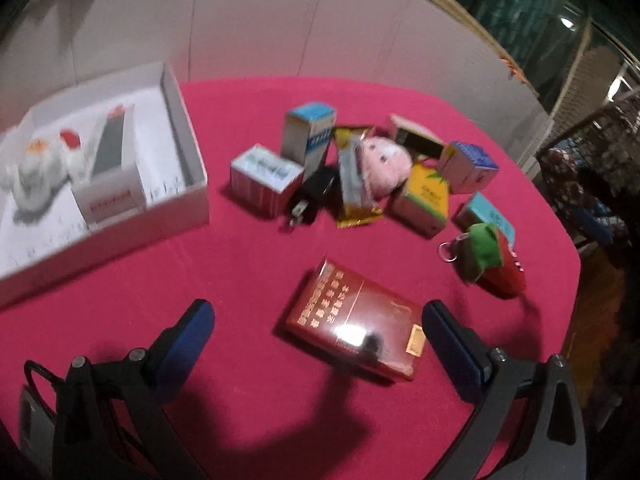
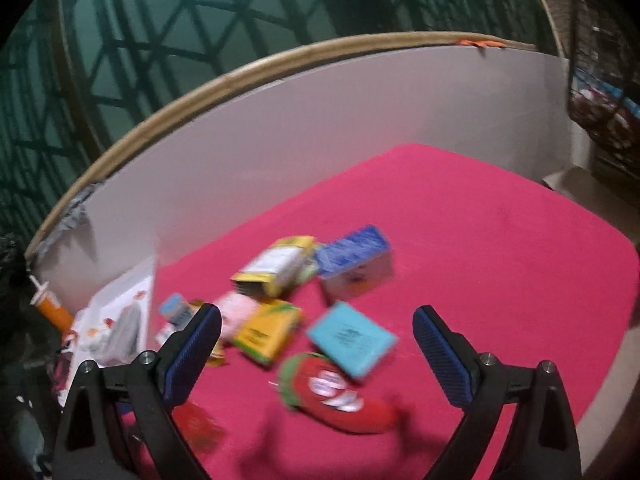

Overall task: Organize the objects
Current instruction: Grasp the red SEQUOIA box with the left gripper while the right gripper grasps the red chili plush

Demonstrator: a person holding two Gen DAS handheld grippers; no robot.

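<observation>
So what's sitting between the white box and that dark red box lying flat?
Nothing, just bare pink tablecloth between the white box and the dark red box. The left wrist view shows it.

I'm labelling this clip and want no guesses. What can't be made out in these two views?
- Print on the red carton, left wrist view: glare and blur.
- White tray, left wrist view: near end cut off by the frame edge.
- Black item in the pile: partly hidden by boxes, identity unclear.
- Pile around the strawberry plush, right wrist view: motion blur smears labels.
- Both tongs stand open, empty.
</observation>
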